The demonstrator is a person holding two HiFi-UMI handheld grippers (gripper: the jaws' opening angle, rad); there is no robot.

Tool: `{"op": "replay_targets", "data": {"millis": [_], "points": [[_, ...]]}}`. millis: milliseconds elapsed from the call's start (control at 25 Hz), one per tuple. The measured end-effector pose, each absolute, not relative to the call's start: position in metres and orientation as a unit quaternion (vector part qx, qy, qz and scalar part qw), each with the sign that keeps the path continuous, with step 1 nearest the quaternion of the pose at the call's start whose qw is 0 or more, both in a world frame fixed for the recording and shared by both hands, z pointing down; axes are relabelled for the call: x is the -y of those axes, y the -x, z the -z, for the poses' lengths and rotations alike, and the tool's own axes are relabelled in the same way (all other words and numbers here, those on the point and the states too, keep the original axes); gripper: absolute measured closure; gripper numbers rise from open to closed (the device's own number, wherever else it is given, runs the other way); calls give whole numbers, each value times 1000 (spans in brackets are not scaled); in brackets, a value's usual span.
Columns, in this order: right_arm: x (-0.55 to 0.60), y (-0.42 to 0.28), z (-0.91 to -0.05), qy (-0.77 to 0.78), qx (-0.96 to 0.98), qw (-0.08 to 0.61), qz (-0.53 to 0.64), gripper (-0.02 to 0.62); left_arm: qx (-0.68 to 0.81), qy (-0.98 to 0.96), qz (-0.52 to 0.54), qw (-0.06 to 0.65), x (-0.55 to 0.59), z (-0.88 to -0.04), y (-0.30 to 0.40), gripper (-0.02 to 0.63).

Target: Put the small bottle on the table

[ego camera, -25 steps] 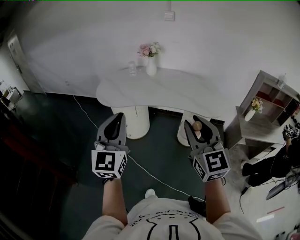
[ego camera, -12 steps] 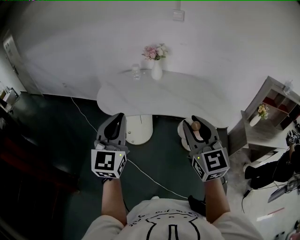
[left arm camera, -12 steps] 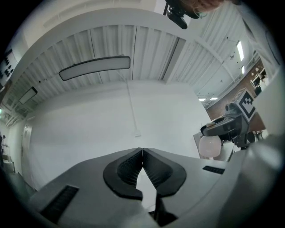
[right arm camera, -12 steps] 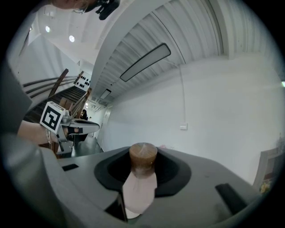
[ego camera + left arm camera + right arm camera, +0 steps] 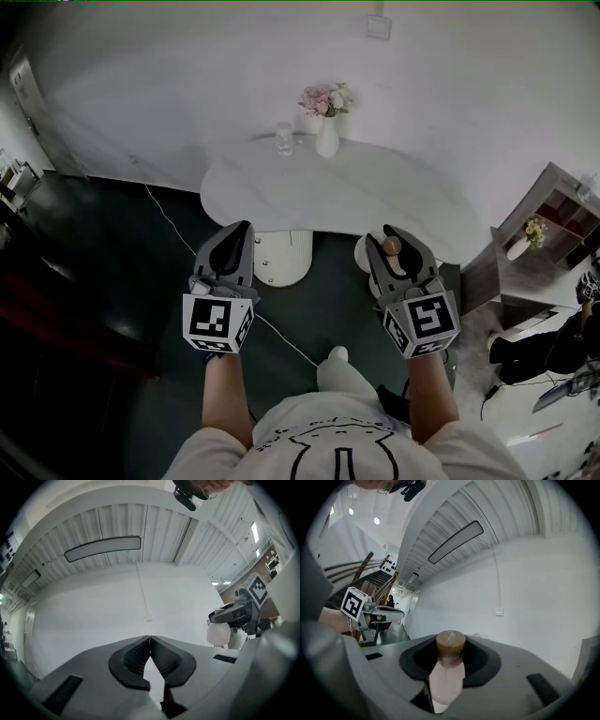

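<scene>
- The right tool [image 5: 401, 242] is clamped on the small bottle [image 5: 448, 679]. Its jaws stand partway apart, with the pale body pinched between them and the brown cork stopper [image 5: 450, 645] poking up above the pads.
- The left tool [image 5: 234, 240] is closed. Its jaw tips meet and nothing is between them.
- The person holds both tools side by side, well apart, pointing towards the counter [image 5: 375, 192].
- The counter has a white, rounded top on white pedestals [image 5: 281, 255] and stands against a plain white wall [image 5: 187, 84].
- At the counter's far edge stands a white vase [image 5: 326, 141] of pink flowers [image 5: 326, 98], with a small clear glass [image 5: 284, 138] just beside it on the left.
- The small bottle is not on the counter. In the head view it shows at the counter's near edge, held up in the right tool.
- The floor [image 5: 112, 262] is dark green, and a thin cable [image 5: 281, 333] trails across it.
- A switch plate [image 5: 378, 26] sits high on the wall.
- At the right stands a shelf unit [image 5: 553, 211] with a second small vase of flowers [image 5: 525, 239] — well away from the counter.
</scene>
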State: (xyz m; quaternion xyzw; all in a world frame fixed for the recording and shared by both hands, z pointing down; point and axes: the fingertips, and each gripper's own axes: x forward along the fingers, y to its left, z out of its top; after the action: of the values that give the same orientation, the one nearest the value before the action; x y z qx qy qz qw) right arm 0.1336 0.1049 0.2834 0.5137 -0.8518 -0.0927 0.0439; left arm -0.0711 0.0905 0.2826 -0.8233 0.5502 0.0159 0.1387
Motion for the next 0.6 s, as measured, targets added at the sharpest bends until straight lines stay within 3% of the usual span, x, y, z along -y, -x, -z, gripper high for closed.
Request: {"op": "replay_targets", "data": {"millis": [600], "points": [[-1, -96, -313, -479, 874, 39, 74, 476, -589, 797, -2, 132, -8, -305, 113, 603]]}}
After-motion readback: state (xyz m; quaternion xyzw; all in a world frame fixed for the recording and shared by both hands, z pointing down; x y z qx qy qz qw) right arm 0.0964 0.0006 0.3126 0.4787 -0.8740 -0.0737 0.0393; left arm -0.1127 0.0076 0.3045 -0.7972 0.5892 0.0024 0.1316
